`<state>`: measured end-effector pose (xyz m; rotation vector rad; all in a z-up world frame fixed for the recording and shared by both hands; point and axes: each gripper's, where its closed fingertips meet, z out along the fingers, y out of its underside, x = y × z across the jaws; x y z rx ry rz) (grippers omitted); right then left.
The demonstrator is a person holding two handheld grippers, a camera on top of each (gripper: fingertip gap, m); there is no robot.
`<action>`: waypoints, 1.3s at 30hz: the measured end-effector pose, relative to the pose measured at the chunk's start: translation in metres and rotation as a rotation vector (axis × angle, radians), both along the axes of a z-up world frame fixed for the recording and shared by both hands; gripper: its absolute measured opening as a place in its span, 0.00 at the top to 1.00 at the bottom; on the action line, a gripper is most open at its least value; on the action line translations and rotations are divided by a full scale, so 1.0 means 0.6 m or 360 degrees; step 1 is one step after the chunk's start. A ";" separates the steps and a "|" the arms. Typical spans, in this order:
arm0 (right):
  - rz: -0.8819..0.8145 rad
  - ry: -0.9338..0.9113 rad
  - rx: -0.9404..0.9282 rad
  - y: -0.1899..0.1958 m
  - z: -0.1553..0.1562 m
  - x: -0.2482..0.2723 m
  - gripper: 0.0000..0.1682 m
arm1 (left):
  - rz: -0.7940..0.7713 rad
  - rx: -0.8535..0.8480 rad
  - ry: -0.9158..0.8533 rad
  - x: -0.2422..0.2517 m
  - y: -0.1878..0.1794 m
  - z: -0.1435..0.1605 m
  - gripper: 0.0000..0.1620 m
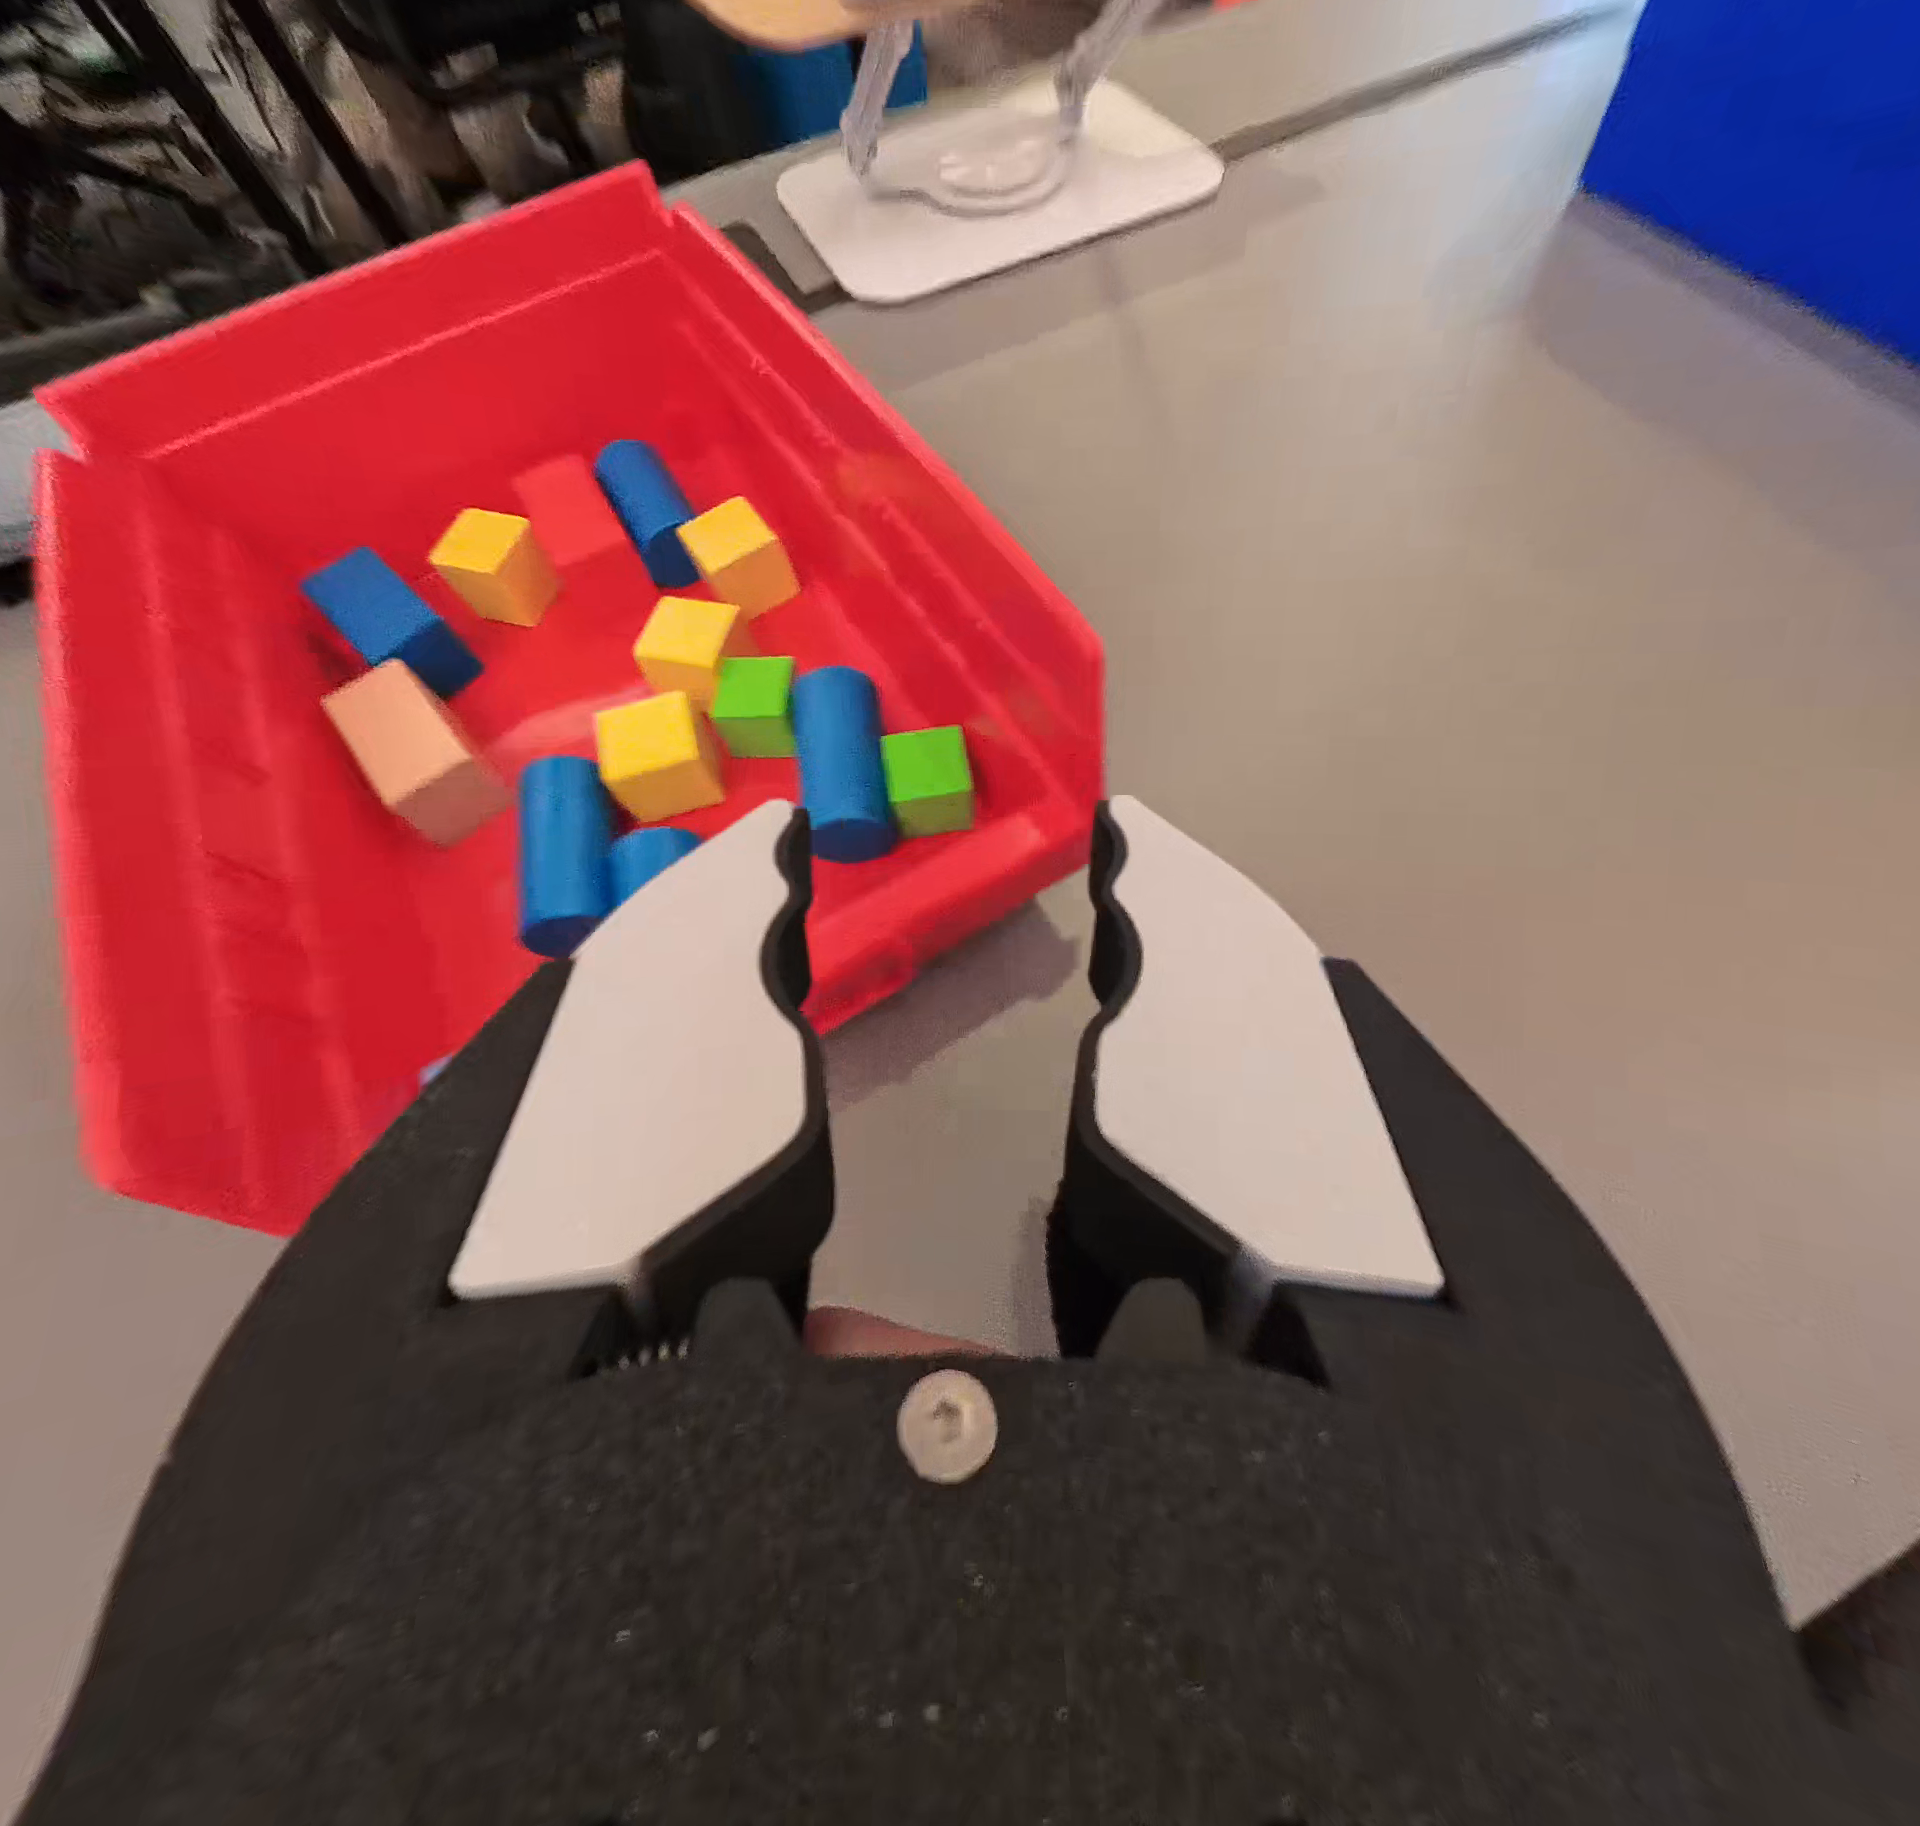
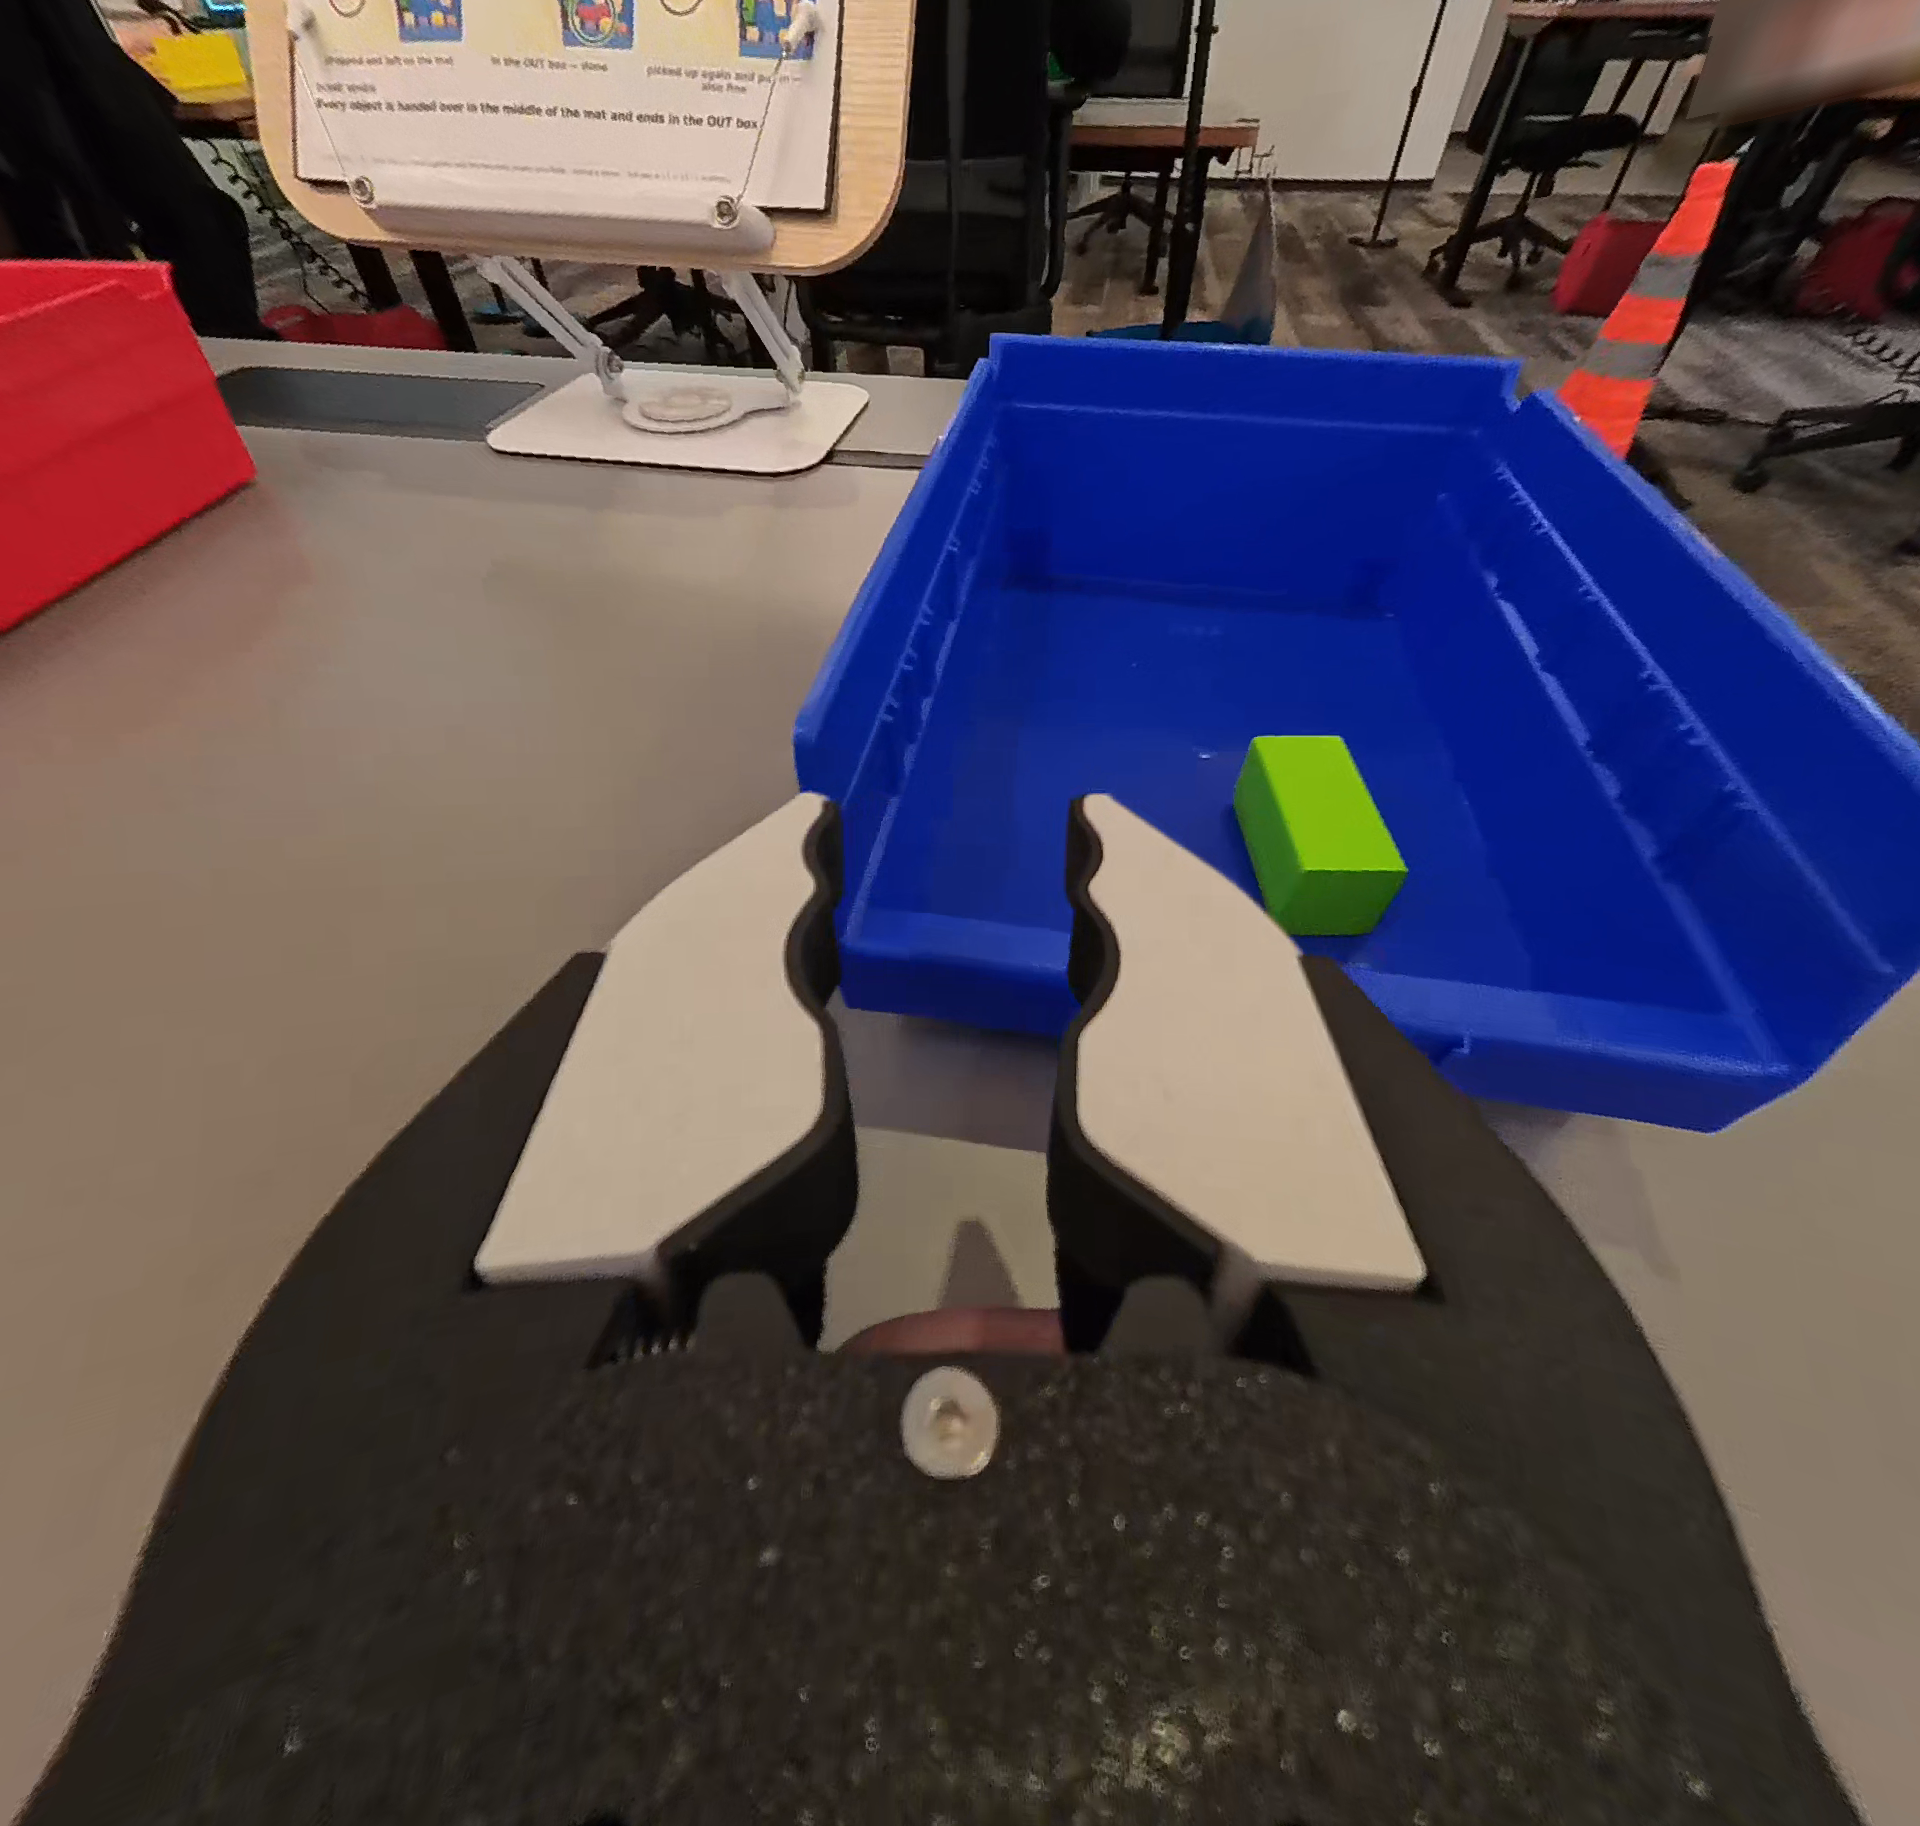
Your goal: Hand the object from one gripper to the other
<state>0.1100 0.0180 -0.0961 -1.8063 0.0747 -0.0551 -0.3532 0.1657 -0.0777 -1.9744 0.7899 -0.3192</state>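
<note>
Red plastic fills the left wrist view: a red bin sits on the grey desk, holding a loose scatter of wooden blocks. Blue cylinders, yellow cubes, two green cubes, a tan block, a blue block. Several touch or lean on each other. The left gripper hovers over the bin's near corner, fingers wide apart, nothing between them. Frame is motion-blurred. A white stand with a board sits at the desk's far edge.

Right wrist view: a blue bin on the same desk, one green block lying alone on its floor, near the front wall. The right gripper hangs at the bin's near left corner, fingers parted, also empty. The red bin's wall shows at far left, well apart from the blue one.

Judgement: one block looks delivered; the rest wait in the red bin, next pick not yet made.

Risks from here:
- Crowded blocks. Fingers closing on one could catch a neighbour, or nudge a cylinder so it rolls away.
- A cylinder gripped across its round side may slip or twist out.
- At the handover, releasing before the other fingers have closed would drop the block onto the open desk between the bins.
</note>
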 end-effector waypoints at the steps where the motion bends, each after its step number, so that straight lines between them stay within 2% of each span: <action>1: 0.0012 -0.0005 -0.0004 0.001 -0.001 0.000 0.76 | -0.0051 -0.0022 0.0094 -0.007 0.017 0.010 0.70; 3: 0.0019 -0.0020 -0.0018 0.002 -0.001 0.003 0.76 | -0.0268 -0.0017 0.0330 -0.010 0.044 0.019 0.70; 6: 0.0049 0.0010 -0.0006 0.003 0.003 0.001 0.76 | -0.0566 -0.0045 0.0715 -0.019 0.082 0.003 0.69; 10: 0.0080 0.0059 -0.0016 0.002 0.001 -0.002 0.76 | -0.0882 -0.0099 0.0963 -0.011 0.123 -0.028 0.69; 16: 0.0099 0.0064 -0.0050 0.003 -0.008 -0.006 0.76 | -0.1085 -0.0141 0.1542 -0.057 0.180 -0.114 0.68; 21: 0.0113 0.0072 -0.0093 0.007 -0.021 -0.010 0.76 | -0.1165 -0.0215 0.1552 -0.054 0.203 -0.144 0.69; 25: 0.0127 0.0099 -0.0108 0.010 -0.026 -0.015 0.76 | -0.1192 -0.0214 0.1684 -0.057 0.223 -0.166 0.71; 27: 0.0137 0.0113 -0.0113 0.012 -0.028 -0.017 0.76 | -0.1226 -0.0239 0.1732 -0.061 0.225 -0.181 0.76; 31: 0.0137 0.0131 -0.0120 0.014 -0.030 -0.016 0.76 | -0.1239 -0.0263 0.1701 -0.056 0.227 -0.181 0.78; 35: 0.0137 0.0160 -0.0123 0.013 -0.031 -0.012 0.76 | -0.1210 -0.0182 0.1567 -0.047 0.216 -0.152 0.78; 39: 0.0135 0.0125 -0.0119 0.012 -0.026 -0.004 0.76 | -0.1087 0.0020 0.1230 -0.029 0.198 -0.064 0.78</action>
